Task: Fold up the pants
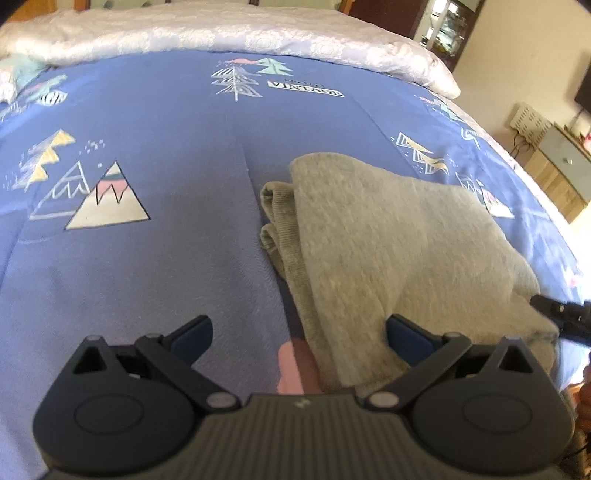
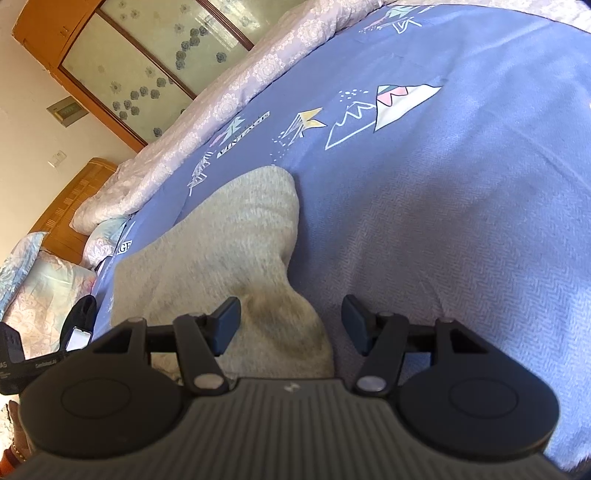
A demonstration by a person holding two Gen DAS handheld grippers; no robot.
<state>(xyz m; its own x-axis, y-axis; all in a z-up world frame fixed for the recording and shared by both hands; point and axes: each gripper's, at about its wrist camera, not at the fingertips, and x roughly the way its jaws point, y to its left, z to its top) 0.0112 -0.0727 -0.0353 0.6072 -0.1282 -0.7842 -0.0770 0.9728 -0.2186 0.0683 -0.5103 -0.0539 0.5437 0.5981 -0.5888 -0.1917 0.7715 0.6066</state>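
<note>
Grey pants [image 1: 388, 251] lie folded in layers on the blue printed bedsheet [image 1: 166, 258], with ribbed cuffs [image 1: 277, 214] showing at their left edge. My left gripper [image 1: 299, 332] is open and empty, its fingers spread above the near left edge of the pants. In the right wrist view the pants [image 2: 229, 251] run from the gripper toward the upper left. My right gripper [image 2: 290, 325] is open and empty, with the near end of the pants between its fingers. The right gripper also shows at the right edge of the left wrist view [image 1: 561, 317].
A pale floral quilt [image 1: 221, 33] is bunched along the far side of the bed. Pillows [image 2: 40, 280] lie at the head by the wooden headboard [image 2: 74, 206]. A wooden wardrobe [image 2: 122, 70] stands behind. The bed edge and a cabinet [image 1: 561, 162] are at the right.
</note>
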